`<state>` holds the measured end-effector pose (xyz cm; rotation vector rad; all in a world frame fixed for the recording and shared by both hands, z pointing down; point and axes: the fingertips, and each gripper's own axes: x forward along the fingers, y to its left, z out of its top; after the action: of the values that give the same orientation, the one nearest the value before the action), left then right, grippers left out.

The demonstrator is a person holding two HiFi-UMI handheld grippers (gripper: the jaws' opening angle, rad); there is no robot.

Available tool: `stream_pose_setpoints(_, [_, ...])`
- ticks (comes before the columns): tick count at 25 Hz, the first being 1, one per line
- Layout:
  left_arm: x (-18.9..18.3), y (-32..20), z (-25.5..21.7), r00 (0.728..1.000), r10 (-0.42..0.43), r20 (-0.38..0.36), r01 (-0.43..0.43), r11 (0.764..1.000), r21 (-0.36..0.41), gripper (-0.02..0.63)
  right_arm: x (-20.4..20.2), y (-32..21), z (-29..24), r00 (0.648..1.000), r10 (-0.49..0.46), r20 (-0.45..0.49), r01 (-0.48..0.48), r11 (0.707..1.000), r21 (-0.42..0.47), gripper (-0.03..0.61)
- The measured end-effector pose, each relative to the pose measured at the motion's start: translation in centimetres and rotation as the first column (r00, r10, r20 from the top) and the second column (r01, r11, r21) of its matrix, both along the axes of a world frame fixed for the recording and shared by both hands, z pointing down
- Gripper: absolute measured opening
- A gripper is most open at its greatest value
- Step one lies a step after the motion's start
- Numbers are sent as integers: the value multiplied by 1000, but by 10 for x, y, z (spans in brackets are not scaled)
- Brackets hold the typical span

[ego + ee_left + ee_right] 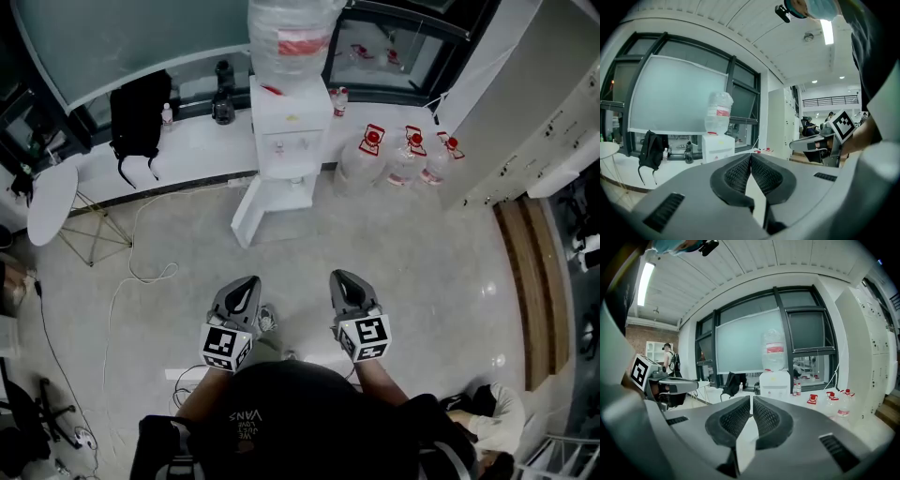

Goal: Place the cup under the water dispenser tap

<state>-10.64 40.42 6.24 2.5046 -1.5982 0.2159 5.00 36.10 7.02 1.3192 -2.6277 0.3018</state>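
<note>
Jaws closed, empty, on left gripper [242,292] and right gripper [347,289]. No cup in sight; approach water dispenser [289,141], locate cup first, open jaws early.

Grey tools [249,281] [338,277], black-white marker cubes [228,345]

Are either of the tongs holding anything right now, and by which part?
Nothing is held: the left tongs and right tongs are both shut, empty.

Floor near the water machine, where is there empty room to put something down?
Bare pale floor lies just in front of the white water dispenser, and rightward to the wooden strip. Crowded: clear red-capped jugs right of the dispenser; white cable and round white table left.
</note>
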Motion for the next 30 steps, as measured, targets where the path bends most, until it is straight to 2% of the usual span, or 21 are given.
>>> stream_pose_setpoints(6, [-26,-58,7,999,40,5,-40,999,8,18,-13,-54,5,999,53,-11,-54,998,-33,46])
stream_pose_setpoints(14, [-66,-151,9,995,104,-5,-104,995,11,18,-47,-135,6,993,116,-5,-117,993,-24,46])
stream_pose_setpoints(18, [-80,-190,18,989,145,16,-146,989,14,18,-58,-169,7,989,146,-7,-146,989,-22,46])
stream_pose_setpoints(23, [-83,-234,19,990,143,-9,-143,989,-25,18,-66,-213,7,987,163,1,-163,986,-17,46])
stream_pose_setpoints(30, [-75,-291,38,994,102,-34,-103,995,-13,18,-65,-268,26,991,130,15,-129,991,-36,46])
